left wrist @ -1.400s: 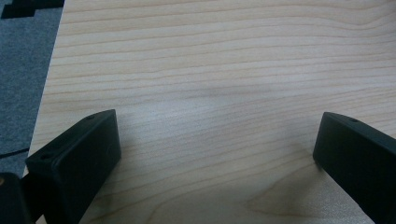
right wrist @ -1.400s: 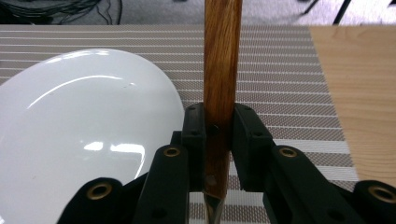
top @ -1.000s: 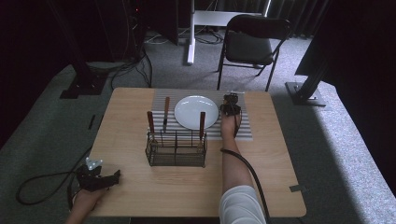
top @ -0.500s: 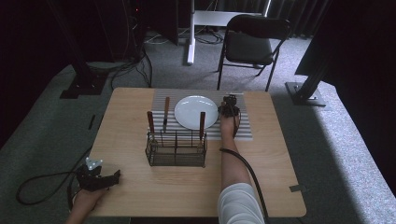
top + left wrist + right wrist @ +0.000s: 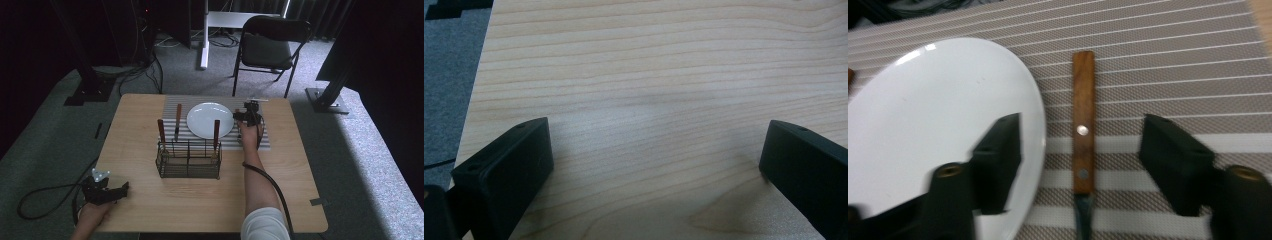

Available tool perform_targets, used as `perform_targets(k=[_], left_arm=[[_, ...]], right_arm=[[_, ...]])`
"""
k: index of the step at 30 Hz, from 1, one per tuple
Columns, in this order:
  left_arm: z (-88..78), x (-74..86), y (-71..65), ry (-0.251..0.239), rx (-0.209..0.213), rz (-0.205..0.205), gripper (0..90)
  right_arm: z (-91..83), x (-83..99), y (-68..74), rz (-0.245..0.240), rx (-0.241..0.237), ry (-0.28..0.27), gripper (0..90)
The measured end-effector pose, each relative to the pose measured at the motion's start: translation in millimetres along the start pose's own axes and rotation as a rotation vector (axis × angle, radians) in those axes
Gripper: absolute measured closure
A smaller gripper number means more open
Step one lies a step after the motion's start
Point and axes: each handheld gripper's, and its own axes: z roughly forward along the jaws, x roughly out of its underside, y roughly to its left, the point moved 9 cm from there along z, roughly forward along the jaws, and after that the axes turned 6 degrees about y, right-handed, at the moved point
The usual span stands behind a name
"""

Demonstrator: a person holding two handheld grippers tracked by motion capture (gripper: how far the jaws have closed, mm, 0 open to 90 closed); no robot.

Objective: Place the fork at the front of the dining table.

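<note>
My right gripper (image 5: 1080,150) hovers over the striped placemat (image 5: 1173,65), just right of the white plate (image 5: 938,125). Its jaws have just been opening and now stand open. A wooden-handled utensil (image 5: 1083,120) lies flat on the mat between them, touched by neither pad, its metal end toward me. In the high view the right gripper (image 5: 246,114) sits at the plate's (image 5: 209,119) right edge. My left gripper (image 5: 120,189) rests at the table's front left, open (image 5: 656,165) over bare wood with nothing between its jaws.
A black wire basket (image 5: 187,159) stands in front of the plate, with a wooden-handled utensil upright at its left (image 5: 161,131) and another at its right (image 5: 216,131). A third utensil (image 5: 177,120) lies left of the plate. A folding chair (image 5: 265,50) stands beyond the table.
The right gripper has shifted slightly beside the plate's right edge. The left hand has stayed where it was.
</note>
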Motion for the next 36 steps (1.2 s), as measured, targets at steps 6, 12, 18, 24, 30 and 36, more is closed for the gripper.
perform_targets(k=[6, 12, 18, 24, 30, 36], left_arm=[[0.0, 0.0, 0.0, 0.000, 0.000, 0.000, 0.6], [0.0, 0.0, 0.0, 0.000, 0.000, 0.000, 0.6], [0.0, 0.0, 0.0, 0.000, 0.000, 0.000, 0.6], [0.0, -0.1, 0.0, 0.000, 0.000, 0.000, 0.6], [0.0, -0.1, 0.0, 0.000, 0.000, 0.000, 0.6], [0.0, -0.1, -0.1, 0.000, 0.000, 0.000, 0.6]], right_arm=[[-16.6, 8.5, 7.3, -0.096, -0.085, -0.011, 17.7], [-27.0, 20.5, 7.6, -0.210, -0.077, -0.055, 14.0], [-33.6, 35.4, 10.7, -0.253, -0.085, -0.058, 14.0], [-41.8, 47.1, 11.1, -0.276, -0.096, -0.078, 14.0], [-51.7, 60.9, 6.6, -0.266, -0.107, -0.091, 14.2], [-62.7, 75.9, -2.3, -0.272, -0.114, -0.098, 14.2]])
